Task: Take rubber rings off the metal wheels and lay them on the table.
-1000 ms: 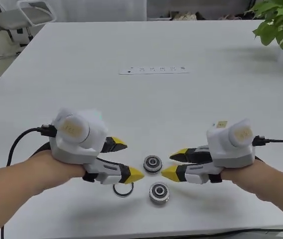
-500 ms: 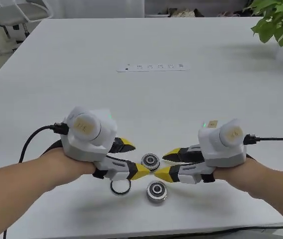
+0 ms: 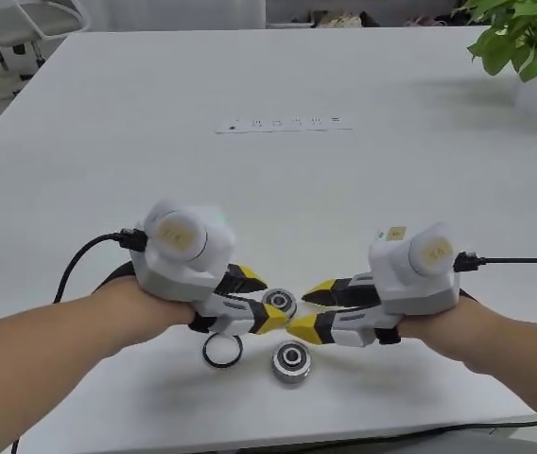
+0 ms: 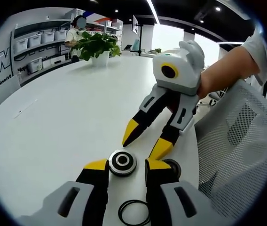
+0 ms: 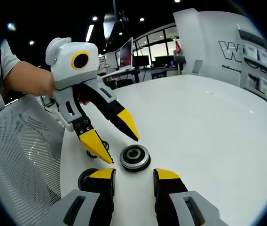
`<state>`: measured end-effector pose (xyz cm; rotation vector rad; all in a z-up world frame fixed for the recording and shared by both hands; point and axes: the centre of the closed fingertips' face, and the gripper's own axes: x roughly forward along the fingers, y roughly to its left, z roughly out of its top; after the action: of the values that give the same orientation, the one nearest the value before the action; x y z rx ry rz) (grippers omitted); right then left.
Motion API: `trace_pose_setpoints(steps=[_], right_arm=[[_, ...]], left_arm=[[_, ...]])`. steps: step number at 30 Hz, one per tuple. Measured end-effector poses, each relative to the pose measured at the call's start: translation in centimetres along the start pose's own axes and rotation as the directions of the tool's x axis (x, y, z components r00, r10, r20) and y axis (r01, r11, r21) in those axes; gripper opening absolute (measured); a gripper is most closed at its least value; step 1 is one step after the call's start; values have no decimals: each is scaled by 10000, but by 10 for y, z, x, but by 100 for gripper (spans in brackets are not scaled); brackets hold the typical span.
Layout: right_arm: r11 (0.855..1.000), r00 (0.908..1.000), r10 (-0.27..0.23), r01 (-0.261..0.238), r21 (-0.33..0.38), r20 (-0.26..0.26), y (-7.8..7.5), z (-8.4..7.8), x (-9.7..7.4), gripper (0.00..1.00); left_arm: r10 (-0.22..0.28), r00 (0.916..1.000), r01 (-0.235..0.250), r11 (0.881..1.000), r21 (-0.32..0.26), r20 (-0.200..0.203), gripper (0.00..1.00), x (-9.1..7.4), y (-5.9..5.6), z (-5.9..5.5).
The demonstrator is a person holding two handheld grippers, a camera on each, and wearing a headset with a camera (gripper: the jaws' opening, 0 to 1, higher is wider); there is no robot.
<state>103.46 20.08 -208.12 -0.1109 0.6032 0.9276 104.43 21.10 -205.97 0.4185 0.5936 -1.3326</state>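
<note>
Two small metal wheels and a loose black rubber ring (image 3: 221, 350) lie near the table's front edge. The far wheel (image 3: 278, 302) has a dark outer rim and lies flat between both grippers' tips. My left gripper (image 3: 264, 300) is open, its yellow jaws on either side of that wheel (image 4: 122, 162). My right gripper (image 3: 301, 310) is open too and faces it, with the wheel (image 5: 135, 157) just ahead of its jaws. The lower tips of both grippers nearly meet. The second wheel (image 3: 291, 361) lies closer to me, and the loose ring (image 4: 133, 213) rests by the left jaws.
A white power strip (image 3: 283, 124) lies mid-table. A potted plant (image 3: 519, 38) stands at the far right corner. Cables trail from both grippers. The white table (image 3: 278, 189) stretches open beyond the wheels, and its front edge is close below them.
Both grippers have closed in on the far wheel from either side, so their lower tips now nearly touch. The wheels and the loose ring have stayed put.
</note>
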Motion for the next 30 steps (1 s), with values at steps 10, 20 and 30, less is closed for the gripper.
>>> trace_pose_setpoints(steps=[10, 20, 30], right_arm=[[10000, 10000, -20, 20, 69, 70, -1, 1, -1, 30], [10000, 10000, 29, -30, 45, 43, 0, 1, 1, 29], [9999, 10000, 78, -77, -114, 23, 1, 5, 5, 29]], left_arm=[[-144, 9991, 164, 9987, 488, -399, 20, 10, -3, -2], [126, 9992, -110, 9991, 398, -390, 11, 10, 3, -2], [447, 9987, -435, 9979, 478, -240, 9, 10, 5, -2]])
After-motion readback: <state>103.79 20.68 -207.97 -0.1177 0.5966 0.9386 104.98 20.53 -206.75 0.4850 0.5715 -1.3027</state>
